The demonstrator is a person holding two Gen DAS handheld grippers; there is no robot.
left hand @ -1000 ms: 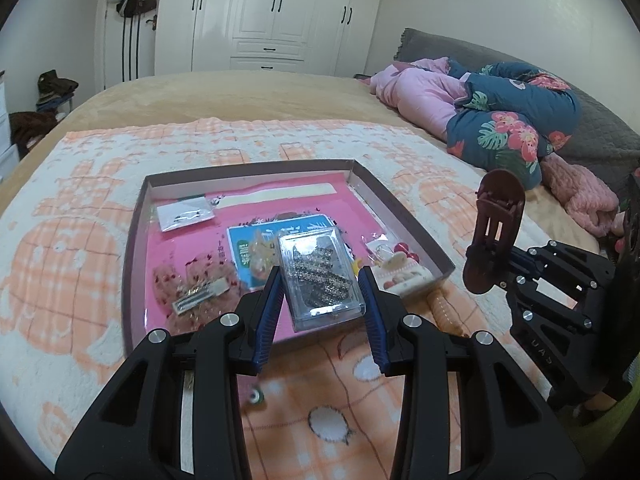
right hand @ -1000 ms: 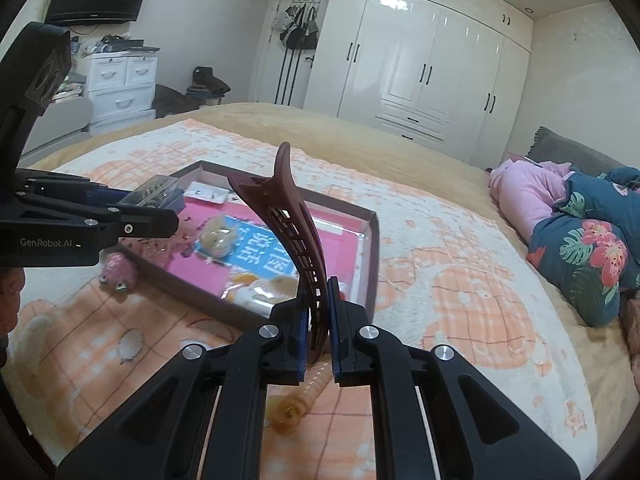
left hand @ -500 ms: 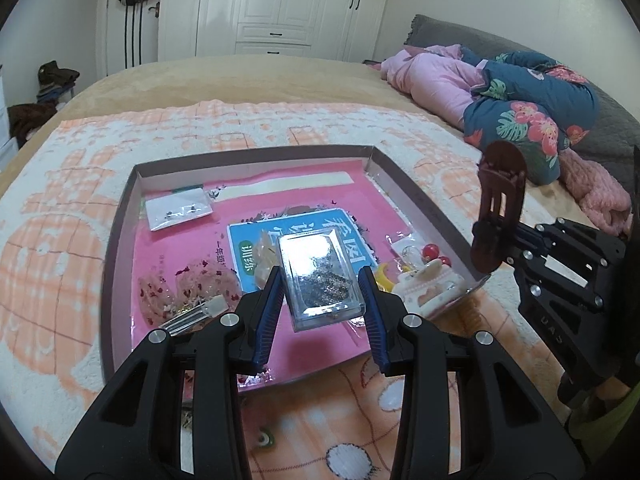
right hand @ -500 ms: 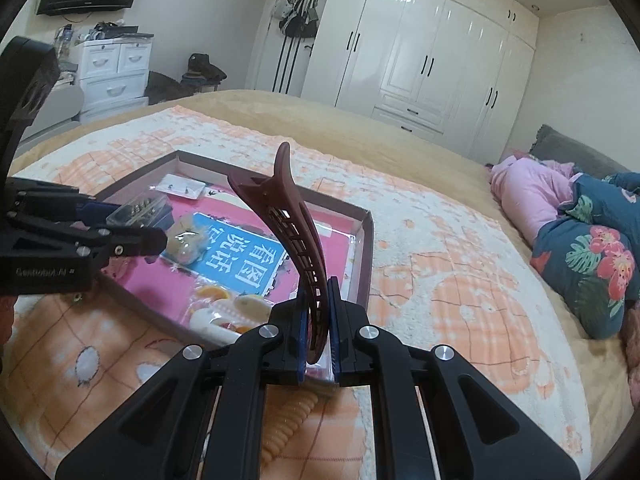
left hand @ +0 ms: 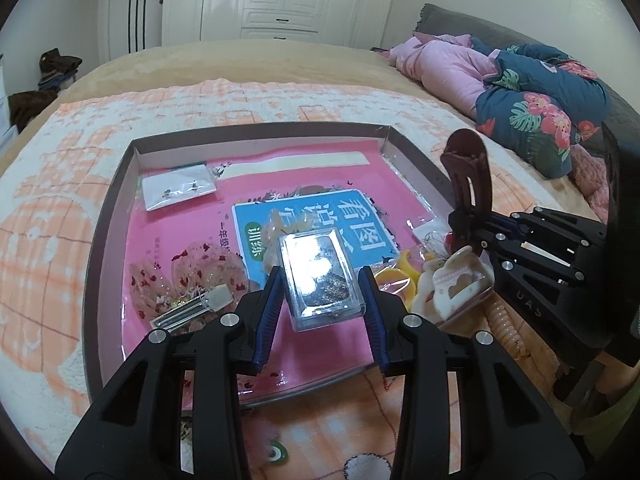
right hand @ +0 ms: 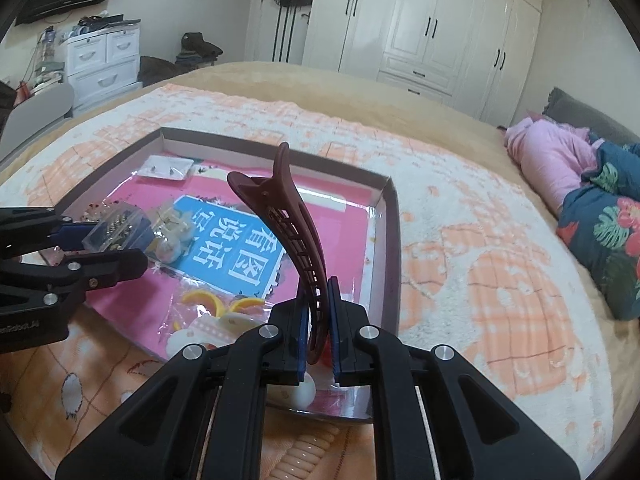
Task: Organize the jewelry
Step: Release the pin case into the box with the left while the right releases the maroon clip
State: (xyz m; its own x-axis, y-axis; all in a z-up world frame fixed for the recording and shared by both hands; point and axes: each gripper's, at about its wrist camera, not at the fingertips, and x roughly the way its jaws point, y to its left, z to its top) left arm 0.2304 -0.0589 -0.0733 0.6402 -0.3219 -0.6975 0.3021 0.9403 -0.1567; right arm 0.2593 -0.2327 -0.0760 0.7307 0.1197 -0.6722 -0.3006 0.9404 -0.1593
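Observation:
My left gripper [left hand: 322,294] is shut on a clear plastic box [left hand: 320,276] of small metal jewelry and holds it over the near part of a shallow brown tray [left hand: 120,184] with a pink liner. The box also shows in the right wrist view [right hand: 118,230]. My right gripper [right hand: 318,320] is shut on a long dark red hair clip [right hand: 294,236] that stands upright over the tray's near right corner [right hand: 394,240]. The clip also shows in the left wrist view [left hand: 468,176].
The tray holds a blue booklet [left hand: 320,220], a white earring card [left hand: 178,188], a sheer bow clip [left hand: 188,284], yellow rings [left hand: 396,280] and a cream claw clip [left hand: 456,284]. A coiled hair tie [left hand: 506,320] lies on the orange blanket. Bedding [left hand: 528,92] is piled at right.
Both grippers moved forward over the tray with their loads still held. The tray now sits closer and lower in both views.

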